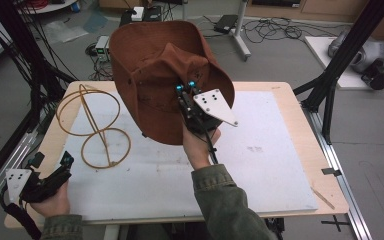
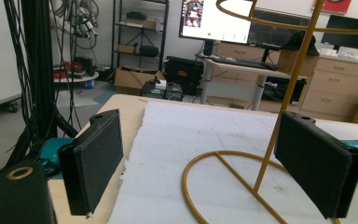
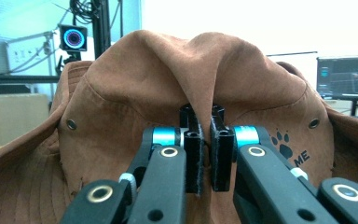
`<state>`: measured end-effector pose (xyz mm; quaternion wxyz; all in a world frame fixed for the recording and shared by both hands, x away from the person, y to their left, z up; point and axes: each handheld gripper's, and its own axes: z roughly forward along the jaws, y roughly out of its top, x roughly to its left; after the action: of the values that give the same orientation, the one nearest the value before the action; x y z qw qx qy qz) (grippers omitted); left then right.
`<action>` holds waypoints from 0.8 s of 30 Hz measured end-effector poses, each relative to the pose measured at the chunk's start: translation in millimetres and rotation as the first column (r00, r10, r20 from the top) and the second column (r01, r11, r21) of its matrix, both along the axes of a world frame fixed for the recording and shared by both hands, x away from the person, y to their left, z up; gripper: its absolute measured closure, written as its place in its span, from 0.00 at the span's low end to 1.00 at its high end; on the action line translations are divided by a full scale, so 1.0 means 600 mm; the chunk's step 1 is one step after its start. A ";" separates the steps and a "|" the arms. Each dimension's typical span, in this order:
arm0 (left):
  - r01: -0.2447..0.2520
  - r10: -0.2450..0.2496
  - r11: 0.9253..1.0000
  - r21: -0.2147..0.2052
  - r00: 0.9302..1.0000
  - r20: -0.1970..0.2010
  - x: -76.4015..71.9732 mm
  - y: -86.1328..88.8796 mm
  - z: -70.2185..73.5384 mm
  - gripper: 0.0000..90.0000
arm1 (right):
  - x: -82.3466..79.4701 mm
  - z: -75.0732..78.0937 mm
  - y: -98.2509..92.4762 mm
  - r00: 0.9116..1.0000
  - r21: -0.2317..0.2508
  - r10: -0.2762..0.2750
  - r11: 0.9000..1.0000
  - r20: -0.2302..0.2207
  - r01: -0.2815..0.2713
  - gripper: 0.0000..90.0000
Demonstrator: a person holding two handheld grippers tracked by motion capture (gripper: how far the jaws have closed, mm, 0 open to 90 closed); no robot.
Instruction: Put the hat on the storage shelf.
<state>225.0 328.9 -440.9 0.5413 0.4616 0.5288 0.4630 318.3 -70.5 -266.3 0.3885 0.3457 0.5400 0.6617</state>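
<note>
A brown cloth hat [image 1: 155,65] hangs in the air above the middle of the table, with my right gripper [image 1: 186,88] shut on a fold of its crown. In the right gripper view the hat [image 3: 121,107] fills the picture and the right gripper [image 3: 204,140] pinches the cloth between its black jaws. A yellow wire stand [image 1: 92,125] made of hoops rests on the left of the white mat. My left gripper [image 1: 65,162] lies open at the table's front left corner, pointing at the stand. In the left gripper view the stand's base ring and upright [image 2: 242,168] sit beyond the left gripper [image 2: 209,163].
A white mat [image 1: 260,160] covers most of the wooden table [image 1: 300,95]. Black frame posts [image 1: 340,55] rise at the right, and cables [image 1: 15,60] hang at the left. Cables and equipment lie on the floor behind the table.
</note>
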 end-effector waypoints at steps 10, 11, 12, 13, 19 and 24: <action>-0.004 0.004 1.000 0.015 1.000 0.003 0.000 0.000 0.001 0.18 | 0.004 0.017 0.067 0.998 -0.004 0.061 0.998 0.007 -0.061 0.97; -0.002 0.002 1.000 0.017 1.000 0.002 0.000 -0.001 0.001 0.18 | 0.005 0.018 0.074 0.998 -0.006 0.065 0.998 0.008 -0.065 0.97; 0.003 -0.003 1.000 0.018 1.000 0.002 0.001 -0.002 0.001 0.18 | 0.005 0.020 0.081 0.997 -0.005 0.075 0.997 0.006 -0.075 0.97; 0.003 -0.003 1.000 0.018 1.000 0.002 0.001 -0.003 0.001 0.18 | 0.005 0.022 0.088 0.997 -0.004 0.081 0.997 0.002 -0.081 0.97; 0.002 -0.002 1.000 0.016 1.000 0.002 0.001 -0.002 0.001 0.18 | 0.006 0.027 0.123 0.993 -0.011 0.119 0.993 0.004 -0.119 0.97; 0.001 -0.001 1.000 0.011 1.000 0.004 0.001 0.000 0.001 0.18 | 0.012 0.024 0.164 0.986 0.000 0.168 0.986 -0.017 -0.168 0.97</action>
<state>225.7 328.7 -440.5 0.5403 0.4639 0.5247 0.4665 325.2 27.9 -251.7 0.3269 0.3042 0.5711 0.6888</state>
